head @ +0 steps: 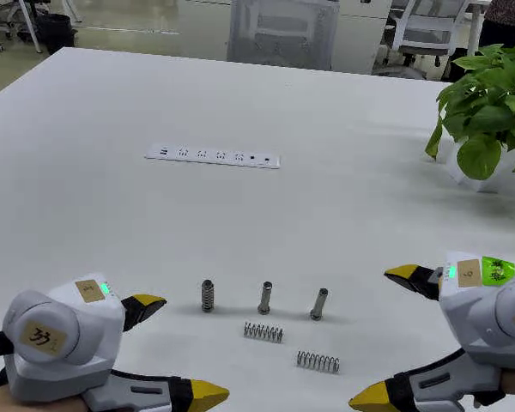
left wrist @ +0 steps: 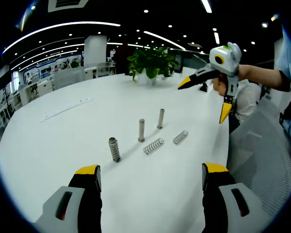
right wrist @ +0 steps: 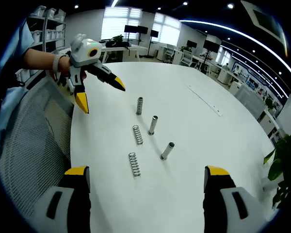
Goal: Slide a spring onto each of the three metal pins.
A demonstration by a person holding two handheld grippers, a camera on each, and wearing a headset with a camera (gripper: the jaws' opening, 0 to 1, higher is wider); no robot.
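Note:
Three metal pins stand in a row on the white table [head: 240, 232]. The left pin [head: 208, 295] wears a spring. The middle pin [head: 265, 298] and right pin [head: 318, 304] are bare. Two loose springs lie in front of them: one [head: 263, 331] near the middle pin, another [head: 318, 361] further right. My left gripper [head: 178, 348] hovers open at the lower left, well clear of the pins. My right gripper [head: 390, 336] hovers open at the lower right. In the left gripper view the sprung pin [left wrist: 114, 149] is nearest; in the right gripper view a loose spring [right wrist: 132, 164] is nearest.
A white power strip [head: 213, 157] lies flat further back on the table. A potted green plant [head: 493, 112] stands at the far right. Office chairs [head: 283, 34] sit beyond the table's far edge.

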